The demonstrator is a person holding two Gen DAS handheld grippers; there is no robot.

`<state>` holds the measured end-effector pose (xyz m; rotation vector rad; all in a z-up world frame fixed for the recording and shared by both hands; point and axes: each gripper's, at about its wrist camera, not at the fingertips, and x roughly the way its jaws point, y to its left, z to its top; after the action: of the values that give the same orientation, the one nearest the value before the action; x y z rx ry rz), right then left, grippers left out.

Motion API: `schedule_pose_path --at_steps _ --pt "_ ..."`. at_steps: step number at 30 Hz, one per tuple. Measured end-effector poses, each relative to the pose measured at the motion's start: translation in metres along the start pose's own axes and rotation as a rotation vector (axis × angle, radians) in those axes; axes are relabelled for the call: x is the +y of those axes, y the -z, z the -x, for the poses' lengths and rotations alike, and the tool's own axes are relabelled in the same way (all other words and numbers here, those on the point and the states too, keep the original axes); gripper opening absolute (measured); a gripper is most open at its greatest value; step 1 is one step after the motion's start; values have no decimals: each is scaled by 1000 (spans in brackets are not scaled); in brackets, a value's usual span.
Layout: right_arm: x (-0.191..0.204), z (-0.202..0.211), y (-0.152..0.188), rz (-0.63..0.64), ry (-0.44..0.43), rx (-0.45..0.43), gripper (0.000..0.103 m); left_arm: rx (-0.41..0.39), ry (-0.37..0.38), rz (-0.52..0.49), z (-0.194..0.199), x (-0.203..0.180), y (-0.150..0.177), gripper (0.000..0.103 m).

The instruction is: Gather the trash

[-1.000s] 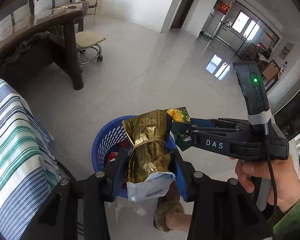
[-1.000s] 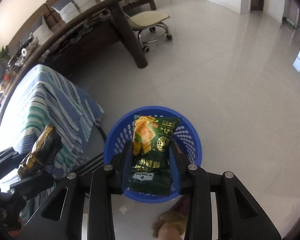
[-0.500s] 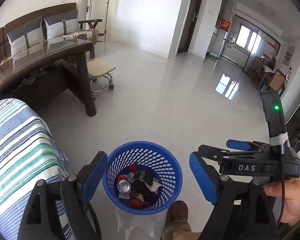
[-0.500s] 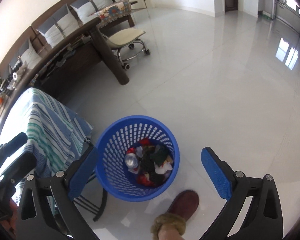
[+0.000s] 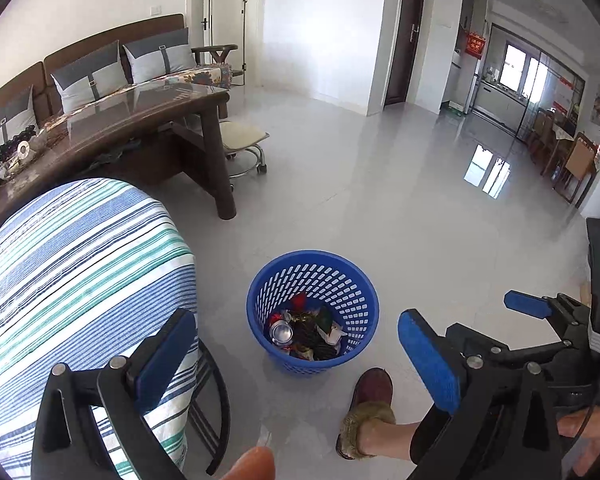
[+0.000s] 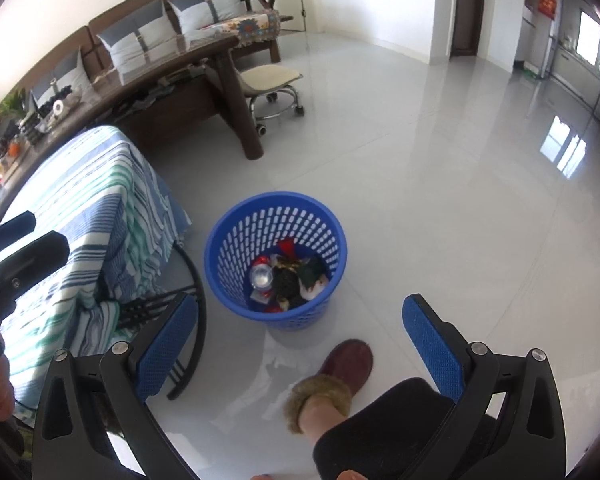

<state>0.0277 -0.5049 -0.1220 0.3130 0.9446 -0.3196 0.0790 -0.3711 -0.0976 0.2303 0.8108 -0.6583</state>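
Tongs: left gripper (image 5: 300, 360) & right gripper (image 6: 300, 348) both wide, empty, just opened. Basket (image 5: 314, 264) below/ahead; slipper (image 5: 370, 388) nearby could tip it.

You are working in bright, even daylight. It comes from the windows (image 5: 518, 66) at the far right, and the glossy floor (image 5: 380, 200) throws them back as hard white patches of glare. The white wall (image 5: 320, 20) is close to blown out. Shadows are soft: a faint one lies under the basket (image 6: 236, 240) and by the slipper (image 6: 348, 364). Both fisheye views bend straight lines strongly toward the rim, and the corners fall to black. The middle is sharp; your right view is slightly smeared at its left edge, around the sofa (image 6: 140, 40). The blue pads (image 5: 164, 356) close to the lens look a little soft.
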Motion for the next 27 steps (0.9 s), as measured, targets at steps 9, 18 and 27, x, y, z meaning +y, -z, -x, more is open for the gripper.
schedule_pose_path --at_steps 9,18,27 --pt "13 27 9 16 4 -30 103 53 14 85 11 8 0 103" --pt "19 36 14 39 7 -42 103 91 -42 60 8 5 7 103" --pt "23 37 14 43 5 -42 103 101 -63 54 8 5 12 103"
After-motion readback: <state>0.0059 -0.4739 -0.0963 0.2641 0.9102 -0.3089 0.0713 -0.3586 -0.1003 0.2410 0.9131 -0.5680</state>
